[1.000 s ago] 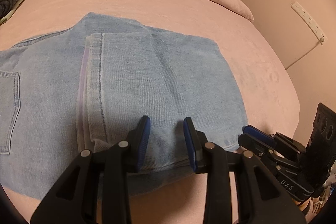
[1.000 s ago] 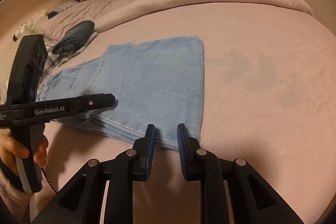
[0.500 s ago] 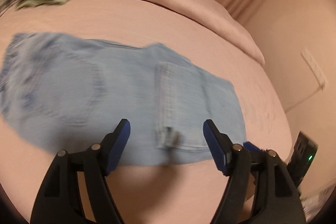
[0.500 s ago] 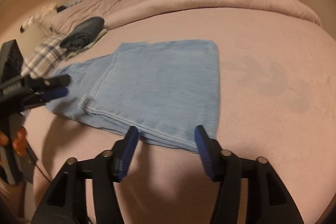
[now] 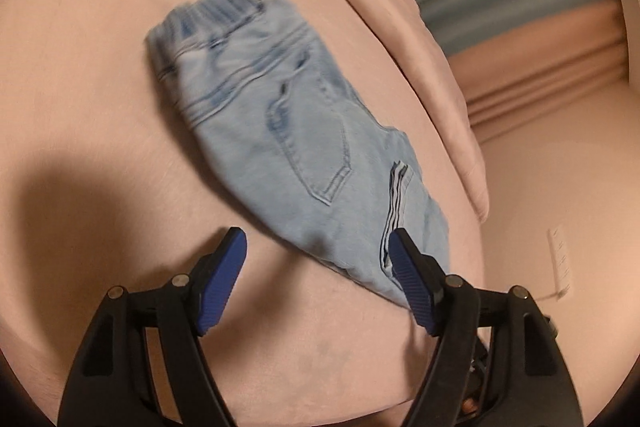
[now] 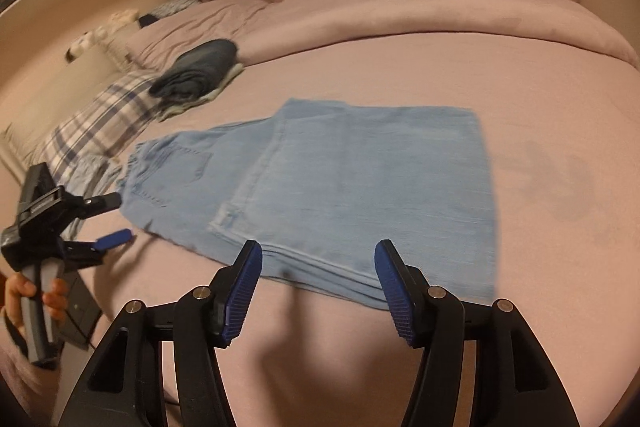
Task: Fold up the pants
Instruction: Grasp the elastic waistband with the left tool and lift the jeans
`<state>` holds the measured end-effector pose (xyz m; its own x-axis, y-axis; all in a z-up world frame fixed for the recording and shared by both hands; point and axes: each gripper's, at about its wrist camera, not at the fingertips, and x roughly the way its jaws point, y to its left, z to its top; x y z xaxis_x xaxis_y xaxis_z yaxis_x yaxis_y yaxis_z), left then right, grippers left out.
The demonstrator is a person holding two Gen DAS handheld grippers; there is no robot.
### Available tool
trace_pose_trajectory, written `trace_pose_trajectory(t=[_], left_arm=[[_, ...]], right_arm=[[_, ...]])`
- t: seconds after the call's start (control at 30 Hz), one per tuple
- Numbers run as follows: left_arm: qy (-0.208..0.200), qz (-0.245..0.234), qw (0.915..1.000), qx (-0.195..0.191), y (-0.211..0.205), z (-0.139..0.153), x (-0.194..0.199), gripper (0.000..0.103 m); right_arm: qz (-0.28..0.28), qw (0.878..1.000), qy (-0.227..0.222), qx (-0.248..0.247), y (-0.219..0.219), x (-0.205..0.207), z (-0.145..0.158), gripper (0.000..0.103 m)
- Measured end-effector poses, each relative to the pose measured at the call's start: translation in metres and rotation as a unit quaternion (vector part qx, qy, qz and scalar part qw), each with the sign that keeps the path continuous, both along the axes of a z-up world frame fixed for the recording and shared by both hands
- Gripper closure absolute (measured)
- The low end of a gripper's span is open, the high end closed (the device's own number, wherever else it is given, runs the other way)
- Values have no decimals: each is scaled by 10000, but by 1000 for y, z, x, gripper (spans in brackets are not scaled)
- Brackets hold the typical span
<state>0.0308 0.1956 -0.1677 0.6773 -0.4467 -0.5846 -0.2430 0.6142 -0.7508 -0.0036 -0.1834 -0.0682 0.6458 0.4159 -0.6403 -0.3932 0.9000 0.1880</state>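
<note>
A wide bed covered in a pale pink sheet (image 6: 460, 75) fills both views, with a rolled pink duvet (image 6: 420, 15) along its far edge. A pair of light blue denim pants (image 6: 360, 179) is laid flat near the middle of the bed, folded so that the legs are doubled back over the seat, the elastic waistband (image 5: 224, 11) pointing away toward the plaid pillow (image 6: 92, 123). A small stack of dark folded clothes (image 6: 200, 71) is seen beyond the pants, well apart from them. The right gripper (image 6: 318, 289) is held at the near folded edge, its blue-padded jaws spread wide with nothing between them. The left gripper (image 5: 318, 281), gripped by a hand (image 6: 32, 295), is likewise parted and empty beside the waist end. Both sets of jaws have just been opening
</note>
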Motion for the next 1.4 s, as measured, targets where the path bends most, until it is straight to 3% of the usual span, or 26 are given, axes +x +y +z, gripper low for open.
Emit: trace_pose_trajectory(t=[0.17, 0.33, 0.43, 0.57, 0.63, 0.7, 0.73, 0.8, 0.87, 0.93, 1.07, 1.17, 1.2, 1.23, 1.27, 1.4], left_arm=[[99, 448, 9981, -405, 11, -10, 8, 29], [145, 692, 9970, -312, 16, -9, 31, 27], [10, 969, 9943, -436, 18, -7, 38, 13], [-123, 1135, 9934, -91, 14, -2, 48, 12], [-147, 1131, 9935, 62, 13, -1, 48, 25], [-60, 1166, 9931, 53, 21, -6, 44, 73], [-3, 1211, 9926, -66, 26, -12, 43, 77], [-42, 1225, 9915, -445, 36, -22, 38, 79], [-78, 1159, 9930, -190, 34, -16, 38, 79], [-156, 1119, 9936, 13, 30, -9, 39, 80], [-428, 965, 9941, 234, 27, 4, 40, 80], [-665, 819, 9929, 549, 16, 16, 44, 81], [-764, 755, 9919, 672, 11, 21, 44, 82], [-866, 683, 9905, 815, 7, 27, 44, 82], [-1001, 583, 9879, 1026, 1, 36, 45, 82], [-1447, 269, 9767, 1565, -23, 63, 45, 82]], right_arm=[[221, 9997, 33, -115, 22, -2, -2, 42], [275, 9994, 63, -187, 34, -1, -3, 42], [271, 9994, 52, -188, 37, -1, -2, 42], [287, 9995, 45, -158, 43, 3, 0, 42], [328, 9993, 31, -159, 49, 6, 2, 42], [411, 9989, 21, -221, 56, 10, 2, 42], [442, 9986, 14, -280, 60, 13, 2, 42], [542, 9979, 24, -353, 68, 20, 1, 42], [630, 9971, 60, -425, 79, 32, -2, 51], [741, 9963, 196, -394, 89, 45, -3, 76], [747, 9955, 480, -343, 114, 84, -5, 83], [671, 9924, 1010, -208, 127, 117, -21, 83], [619, 9908, 1173, -257, 131, 127, -31, 88], [578, 9906, 1204, -312, 134, 132, -36, 99], [509, 9914, 1142, -380, 135, 135, -37, 103], [478, 9886, 1421, -139, 128, 140, -39, 103]])
